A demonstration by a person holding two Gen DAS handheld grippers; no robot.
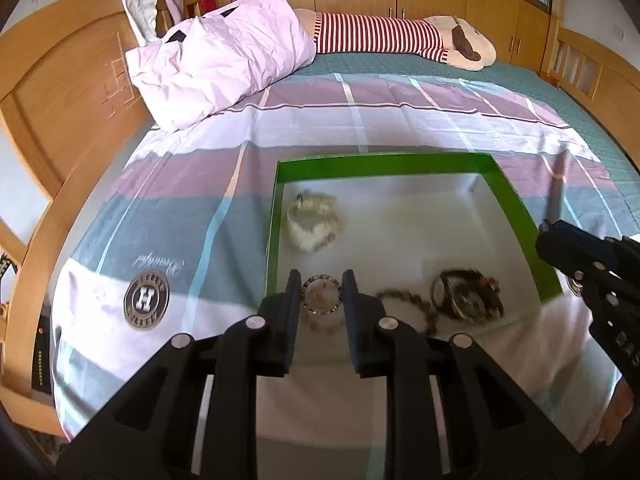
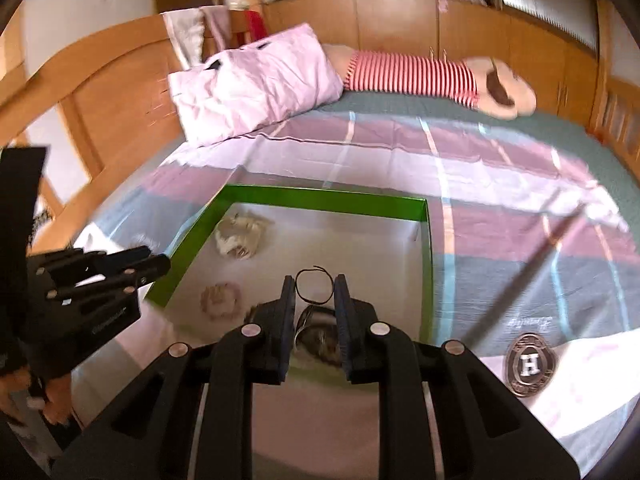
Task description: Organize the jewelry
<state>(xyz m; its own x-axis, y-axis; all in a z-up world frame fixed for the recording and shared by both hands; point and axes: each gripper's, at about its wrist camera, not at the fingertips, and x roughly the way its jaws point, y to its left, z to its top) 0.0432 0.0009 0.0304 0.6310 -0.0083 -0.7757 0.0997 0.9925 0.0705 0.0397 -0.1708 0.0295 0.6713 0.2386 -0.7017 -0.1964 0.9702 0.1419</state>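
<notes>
in the green-walled box (image 1: 516, 196), a round beaded bracelet (image 1: 321, 294) framed by the left gripper (image 1: 321, 284)'s narrow, empty jaws

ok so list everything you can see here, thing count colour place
tray: one, green walls, white floor, on the bedspread
fluffy piece: one, cream, tray's far left corner
round bracelet: one, silver and pale, tray's near left
jewelry heap: one pile, dark metal, tray's near right
thin cord loop: one, black, between the right gripper's fingers, whether gripped unclear
pillow: one, pink, by the headboard
plush toy: one, striped red and white, far side of bed
left gripper: one, black, over the tray
right gripper: one, black, over the tray
</notes>
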